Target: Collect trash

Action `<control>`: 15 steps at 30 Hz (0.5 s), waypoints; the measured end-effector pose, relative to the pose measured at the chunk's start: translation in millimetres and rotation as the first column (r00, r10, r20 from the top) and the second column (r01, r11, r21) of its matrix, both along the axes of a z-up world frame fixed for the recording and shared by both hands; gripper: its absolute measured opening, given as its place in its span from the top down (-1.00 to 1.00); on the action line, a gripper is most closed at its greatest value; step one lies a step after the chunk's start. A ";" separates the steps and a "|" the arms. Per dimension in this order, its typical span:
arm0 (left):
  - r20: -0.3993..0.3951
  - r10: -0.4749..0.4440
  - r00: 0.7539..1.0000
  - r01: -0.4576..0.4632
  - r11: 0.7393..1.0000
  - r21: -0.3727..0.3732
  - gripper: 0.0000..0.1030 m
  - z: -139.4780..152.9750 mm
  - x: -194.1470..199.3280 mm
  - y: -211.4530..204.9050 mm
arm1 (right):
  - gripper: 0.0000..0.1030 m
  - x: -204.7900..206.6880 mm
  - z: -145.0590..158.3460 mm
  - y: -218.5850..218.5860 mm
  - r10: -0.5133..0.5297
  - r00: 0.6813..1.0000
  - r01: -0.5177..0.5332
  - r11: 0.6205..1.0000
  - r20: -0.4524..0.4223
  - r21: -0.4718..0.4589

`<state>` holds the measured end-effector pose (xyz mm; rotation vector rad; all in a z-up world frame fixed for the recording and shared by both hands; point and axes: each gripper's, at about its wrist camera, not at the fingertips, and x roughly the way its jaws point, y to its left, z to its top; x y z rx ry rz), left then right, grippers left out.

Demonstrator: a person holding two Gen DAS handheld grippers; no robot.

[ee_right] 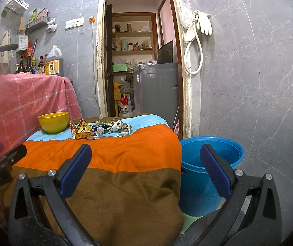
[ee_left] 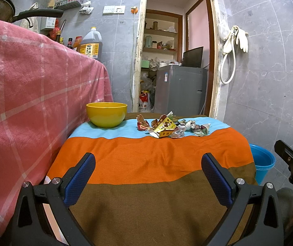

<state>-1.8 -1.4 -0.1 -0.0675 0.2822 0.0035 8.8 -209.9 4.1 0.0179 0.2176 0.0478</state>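
1. Left gripper [ee_left: 148, 164] hangs low over the near end of the striped cloth [ee_left: 150, 160], jaws spread wide, blue pads [ee_left: 79, 176] holding nothing
2. Right gripper [ee_right: 145, 157] mirrors it on the other side, jaws just as wide apart and holding nothing; its right finger sits in front of the blue bucket [ee_right: 212, 164], its left over the cloth
3. The trash pile [ee_left: 173, 127] lies at the far end, on the light-blue band: crumpled wrappers bunched together, a yellow-and-red packet [ee_left: 165, 127] the biggest piece
4. In the right wrist view the same heap [ee_right: 101, 130] sits well apart from both grippers, across the orange band
5. Yellow bowl [ee_left: 106, 114] stands upright just left of the wrappers, near them but not touching
6. The bucket stands on the floor, tight against the right edge of the covered table, its mouth open upward
7. Pink checked cloth [ee_left: 23, 86] rises on the left; beyond it an oil jug [ee_left: 91, 45] against the grey tiled wall
8. An open doorway [ee_left: 177, 47] lies straight ahead, a grey appliance [ee_left: 179, 90] inside
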 end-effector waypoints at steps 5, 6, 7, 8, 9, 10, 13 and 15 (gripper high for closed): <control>0.000 0.002 1.000 -0.002 1.000 -0.001 -0.97 0.1 0.2 0.4 | -1.00 -0.3 0.2 0.0 0.000 1.000 0.000 1.000 0.001 0.000; -0.001 0.002 1.000 -0.002 1.000 -0.001 -0.97 0.1 0.0 0.2 | -1.00 -0.3 0.2 0.0 -0.001 1.000 0.001 1.000 0.002 0.000; -0.001 0.002 1.000 -0.002 1.000 0.000 -0.97 0.1 -0.3 -0.1 | -1.00 -0.1 0.3 0.0 -0.001 1.000 0.001 1.000 0.001 0.000; -0.001 0.002 1.000 -0.002 1.000 -0.001 -0.97 0.1 0.7 0.8 | -1.00 -0.2 0.4 0.0 0.000 1.000 0.000 1.000 0.000 0.000; -0.001 0.002 1.000 -0.002 1.000 -0.002 -0.97 0.1 0.8 0.8 | -1.00 -0.1 0.2 0.0 -0.001 1.000 0.001 1.000 0.000 0.001; -0.001 0.002 1.000 -0.002 1.000 -0.002 -0.97 0.1 0.5 0.6 | -1.00 -0.2 0.0 0.0 -0.001 1.000 0.001 1.000 0.001 0.000; 0.000 0.002 1.000 -0.002 1.000 -0.001 -0.97 -1.8 2.6 1.0 | -1.00 0.5 -0.6 -0.1 0.000 1.000 0.000 1.000 0.001 0.000; -0.001 0.002 1.000 -0.002 1.000 -0.001 -0.97 -2.0 2.9 1.0 | -1.00 -0.2 -0.3 0.3 0.000 1.000 0.000 1.000 0.001 0.000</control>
